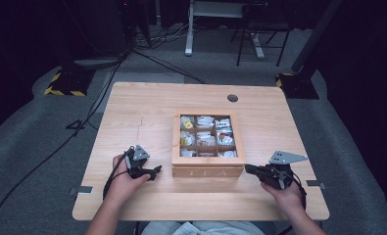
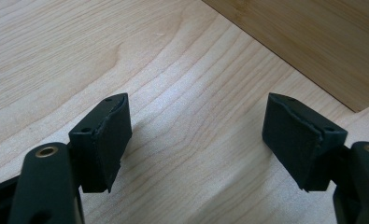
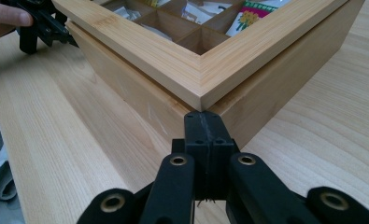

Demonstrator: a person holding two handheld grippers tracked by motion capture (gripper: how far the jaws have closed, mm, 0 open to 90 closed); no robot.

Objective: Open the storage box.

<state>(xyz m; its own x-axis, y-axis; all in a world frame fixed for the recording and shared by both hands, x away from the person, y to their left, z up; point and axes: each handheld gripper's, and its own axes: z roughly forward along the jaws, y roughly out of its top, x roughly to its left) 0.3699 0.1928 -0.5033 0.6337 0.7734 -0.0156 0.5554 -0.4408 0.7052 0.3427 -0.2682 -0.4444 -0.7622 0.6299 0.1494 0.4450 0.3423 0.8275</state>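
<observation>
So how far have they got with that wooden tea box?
Barely begun, it seems. The tea box sits on the table with its windowed lid down over the tea bags. In hand: the shut right gripper points at its corner; the open left gripper waits beside it. Probably left: lifting the lid.

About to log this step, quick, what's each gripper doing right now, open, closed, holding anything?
Left gripper: open, nothing between its jaws, bare table under it.
Right gripper: closed, holding nothing, tips at the corner of the tea box.
</observation>
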